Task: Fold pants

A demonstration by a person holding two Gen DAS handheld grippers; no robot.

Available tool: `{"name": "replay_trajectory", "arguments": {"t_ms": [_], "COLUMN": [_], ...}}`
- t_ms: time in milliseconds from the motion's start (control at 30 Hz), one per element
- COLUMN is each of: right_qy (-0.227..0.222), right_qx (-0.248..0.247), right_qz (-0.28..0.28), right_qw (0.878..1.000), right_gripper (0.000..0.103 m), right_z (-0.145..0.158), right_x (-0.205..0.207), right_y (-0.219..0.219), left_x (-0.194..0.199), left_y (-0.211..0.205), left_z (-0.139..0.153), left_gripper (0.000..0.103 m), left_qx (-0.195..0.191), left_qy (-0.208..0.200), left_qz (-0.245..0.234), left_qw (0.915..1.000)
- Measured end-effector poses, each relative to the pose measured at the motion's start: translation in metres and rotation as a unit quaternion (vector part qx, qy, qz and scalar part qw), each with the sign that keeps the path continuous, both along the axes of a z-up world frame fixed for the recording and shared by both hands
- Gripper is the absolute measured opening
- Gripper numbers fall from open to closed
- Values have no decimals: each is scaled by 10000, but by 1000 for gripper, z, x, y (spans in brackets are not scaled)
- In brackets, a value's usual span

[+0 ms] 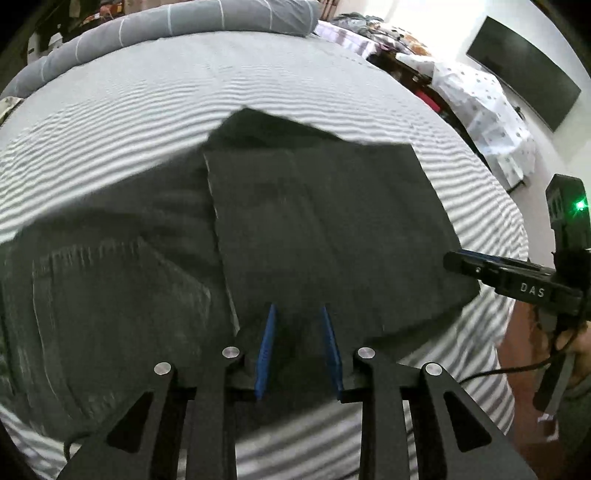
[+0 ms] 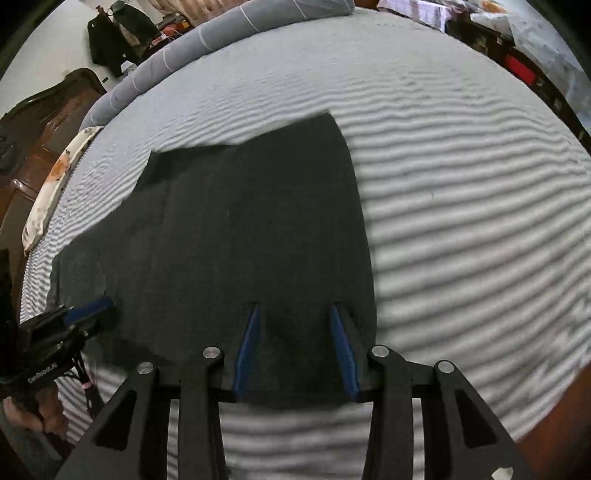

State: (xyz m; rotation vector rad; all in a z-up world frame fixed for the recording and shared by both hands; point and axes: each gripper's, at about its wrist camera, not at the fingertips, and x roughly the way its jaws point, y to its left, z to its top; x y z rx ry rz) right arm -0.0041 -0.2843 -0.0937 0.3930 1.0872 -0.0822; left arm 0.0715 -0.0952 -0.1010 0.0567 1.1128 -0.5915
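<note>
Straddling pants (image 1: 314, 221) on a striped bed (image 1: 258, 81), left fingers (image 1: 267, 347) and right fingers (image 2: 345, 350) stand part-open, grip unclear.

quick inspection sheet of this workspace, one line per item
surface: striped bedsheet, lightly rippled
job's things: dark pants, partly folded, one layer lying over another, flat on the sheet
clutter: nothing seen on the sheet besides the pants
grippers: left gripper and right gripper both above the near edge of the pants, jaws apart; grip cannot be told
cables: black cable by the right hand
surroundings: grey bolster at far edge, wall screen, hanging clothes
</note>
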Motion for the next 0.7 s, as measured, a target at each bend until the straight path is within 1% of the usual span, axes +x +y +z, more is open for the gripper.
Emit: {"name": "replay_trajectory", "arguments": {"t_ms": [100,200,333,467,500,533,567,633,667,700], "right_qy": [52,137,245,310,328,332,331,248,191,140], "right_qx": [-1,-45,-271,-314,-303,-268,-247,-135,-65,-21], "right_qz": [9,-8,75,166,168,142,93,-6,-39,-86], "right_qw": [10000,9999,9993,9989,9989,9990,9991,9996,9998,9999], "right_gripper": [37,37,38,48,51,52,53,54,59,63], "right_z": [-2,-6,-14,-15,-13,-11,-10,-1,3,8], "right_x": [-12,-14,-6,-1,0,1,0,-1,-2,-2], "right_y": [7,11,18,24,25,26,26,26,25,26], "left_x": [-7,-7,-2,3,3,3,2,-3,-5,-8], "left_y": [1,4,10,20,26,33,40,66,78,97], "left_z": [-6,-13,-16,-15,-11,-6,-1,16,23,32], "left_gripper": [28,28,28,28,28,28,28,29,31,38], "left_qx": [54,39,-206,-511,-611,-704,-790,-1104,-1212,-1329], "left_qy": [33,74,241,491,581,625,640,598,547,467], "left_qz": [-12,34,185,312,415,519,602,799,887,1049], "left_qw": [10000,10000,9993,9970,9956,9942,9930,9889,9871,9845]}}
